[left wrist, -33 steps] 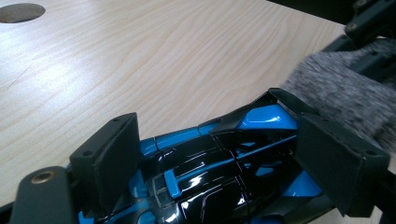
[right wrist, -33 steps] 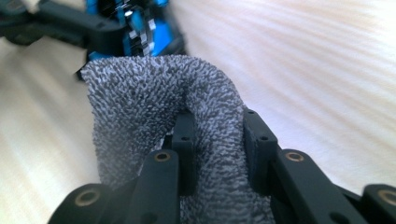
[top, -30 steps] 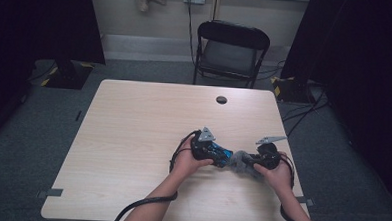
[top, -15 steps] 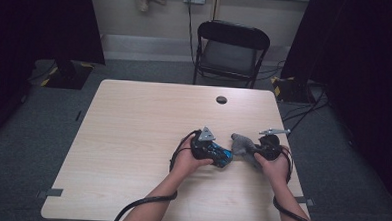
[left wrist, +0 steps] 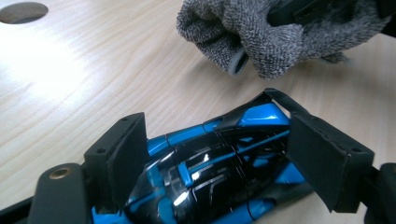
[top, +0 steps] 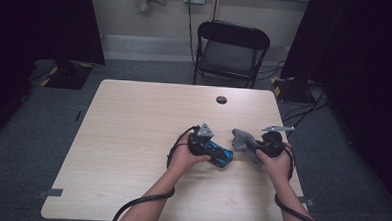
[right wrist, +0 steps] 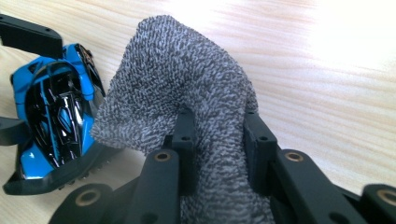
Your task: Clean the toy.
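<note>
A blue and black toy car (top: 224,158) (left wrist: 215,163) lies on the wooden table (top: 132,138) right of centre. My left gripper (top: 216,152) (left wrist: 219,149) straddles it; its jaws have just been closing and both pads now touch the car's sides. Right of the car, my right gripper (top: 252,149) (right wrist: 217,135) is shut on a bunched grey terry cloth (top: 243,139) (right wrist: 187,79). The cloth hangs just off the car's end (right wrist: 56,112), a small gap between them. That cloth (left wrist: 280,32) also shows beyond the car in the left gripper view.
A round cable hole (top: 221,99) is in the table near its far edge. A black folding chair (top: 231,47) stands behind the table. Black cables trail from both grippers off the near edge. The table's right edge lies close to my right hand.
My right gripper has carried the grey cloth a little up and away from the car, where it touched before. My left gripper has stayed on the car.
</note>
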Demonstrator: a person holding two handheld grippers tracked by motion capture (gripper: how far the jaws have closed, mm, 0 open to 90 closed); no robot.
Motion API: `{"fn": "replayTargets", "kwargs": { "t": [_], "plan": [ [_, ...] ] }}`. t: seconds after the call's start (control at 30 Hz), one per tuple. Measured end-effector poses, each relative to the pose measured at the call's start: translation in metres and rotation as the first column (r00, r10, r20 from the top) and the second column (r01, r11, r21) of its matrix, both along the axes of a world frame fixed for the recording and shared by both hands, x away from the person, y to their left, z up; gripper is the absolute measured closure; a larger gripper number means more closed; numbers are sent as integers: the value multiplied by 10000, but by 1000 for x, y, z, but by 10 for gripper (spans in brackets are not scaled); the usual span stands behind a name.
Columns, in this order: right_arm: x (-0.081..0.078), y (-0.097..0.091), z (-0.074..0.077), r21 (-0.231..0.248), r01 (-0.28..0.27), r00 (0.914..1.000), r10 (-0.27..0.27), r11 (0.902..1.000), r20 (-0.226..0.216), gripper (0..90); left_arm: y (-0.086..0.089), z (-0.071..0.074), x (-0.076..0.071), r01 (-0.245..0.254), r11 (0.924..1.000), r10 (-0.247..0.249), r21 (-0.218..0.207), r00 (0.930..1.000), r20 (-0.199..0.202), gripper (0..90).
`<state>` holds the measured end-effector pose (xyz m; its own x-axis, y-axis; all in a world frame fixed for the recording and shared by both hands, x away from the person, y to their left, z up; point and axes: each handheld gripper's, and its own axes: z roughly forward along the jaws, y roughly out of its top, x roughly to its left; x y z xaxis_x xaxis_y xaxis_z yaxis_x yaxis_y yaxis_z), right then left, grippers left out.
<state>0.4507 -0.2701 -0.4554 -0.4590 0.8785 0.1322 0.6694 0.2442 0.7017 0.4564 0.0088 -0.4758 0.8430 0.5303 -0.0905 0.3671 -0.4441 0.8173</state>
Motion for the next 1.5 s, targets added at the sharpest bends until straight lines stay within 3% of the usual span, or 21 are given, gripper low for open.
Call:
{"fn": "replayTargets", "kwargs": {
  "t": [0.3, 0.43, 0.63, 0.7, 0.83, 1.07, 1.2, 1.33, 1.5],
  "plan": [
    [8, 8, 5, 165, 59, 9998, -62, 9998, 181, 711, 19, -4, -12, -350, 9993, 353, 154, 9993, -143, 202],
    [16, 20, 2, 136, 12, 10000, -13, 9999, 85, 710, 19, -7, -16, -375, 9983, 381, 454, 9992, -111, 202],
    [30, 41, 0, 28, -11, 9998, 11, 10000, 213, 710, 21, -11, -16, -485, 9977, 499, 478, 9984, -282, 180],
    [36, 48, 0, -6, 18, 9997, -18, 10000, 235, 710, 21, -12, -17, -436, 9973, 444, 594, 9989, -138, 180],
    [47, 62, -3, -178, 103, 9997, -98, 9998, 242, 710, 19, -10, -18, -542, 9974, 554, 473, 9981, -250, 192],
    [59, 88, -15, -652, 16, 9999, -6, 9979, 147, 707, 11, -11, -16, -478, 9988, 478, -53, 9989, -11, 186],
    [60, 100, -23, -919, -42, 9997, 65, 9958, 249, 703, 8, -13, -15, -446, 9990, 445, 28, 9989, 161, 161],
    [57, 111, -26, -1035, -200, 9995, 222, 9944, 208, 703, 6, -15, -14, -537, 9985, 537, -111, 9986, -2, 138],
    [52, 111, -27, -1159, -468, 9983, 506, 9922, 304, 698, 6, -17, -12, -674, 9975, 679, -190, 9974, 243, 184]
  ]
}}
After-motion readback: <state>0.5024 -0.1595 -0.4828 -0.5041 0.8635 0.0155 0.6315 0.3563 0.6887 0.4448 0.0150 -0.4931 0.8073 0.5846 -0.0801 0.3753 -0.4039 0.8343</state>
